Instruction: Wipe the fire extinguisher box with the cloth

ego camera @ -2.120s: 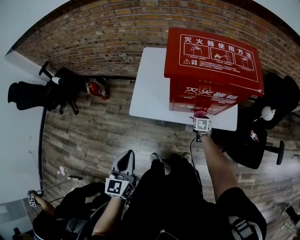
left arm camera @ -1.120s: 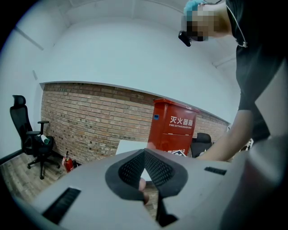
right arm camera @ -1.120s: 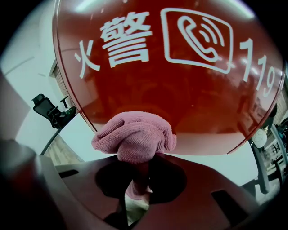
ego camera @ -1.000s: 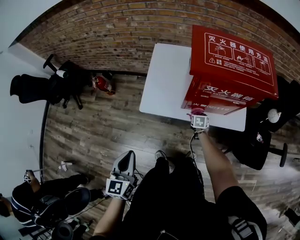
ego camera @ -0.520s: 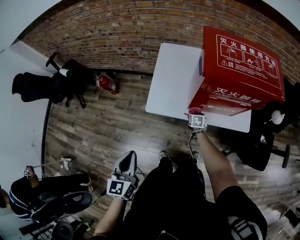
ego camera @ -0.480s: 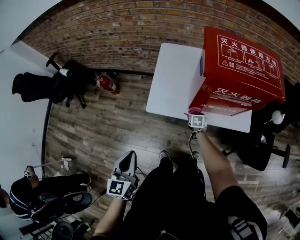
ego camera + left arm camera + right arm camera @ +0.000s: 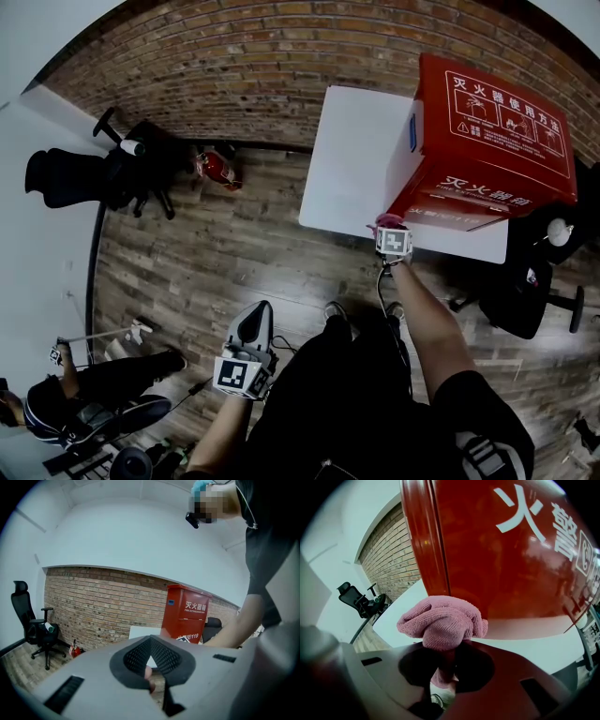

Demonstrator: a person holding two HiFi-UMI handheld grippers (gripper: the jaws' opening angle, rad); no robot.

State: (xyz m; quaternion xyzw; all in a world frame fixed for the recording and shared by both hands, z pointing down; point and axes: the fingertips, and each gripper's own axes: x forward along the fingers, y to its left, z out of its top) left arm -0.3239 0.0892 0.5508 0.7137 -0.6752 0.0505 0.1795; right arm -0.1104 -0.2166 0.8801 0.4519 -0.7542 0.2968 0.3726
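Observation:
The red fire extinguisher box stands on a white table at the upper right of the head view. My right gripper is at the box's lower front left corner, shut on a bunched pink cloth. In the right gripper view the cloth bulges out of my right gripper, close against the red box; I cannot tell if they touch. My left gripper hangs low by the person's legs, far from the table. In its own view the left gripper is shut with nothing held, and the box stands far ahead.
A brick wall runs behind the table. A black office chair and a small red extinguisher are on the wooden floor at left. Another black chair stands right of the table. A second person crouches at bottom left.
My right gripper with the cloth has slid left along the box's lower front, from near its middle to its left corner. The person at bottom left has shifted. The left gripper has stayed put.

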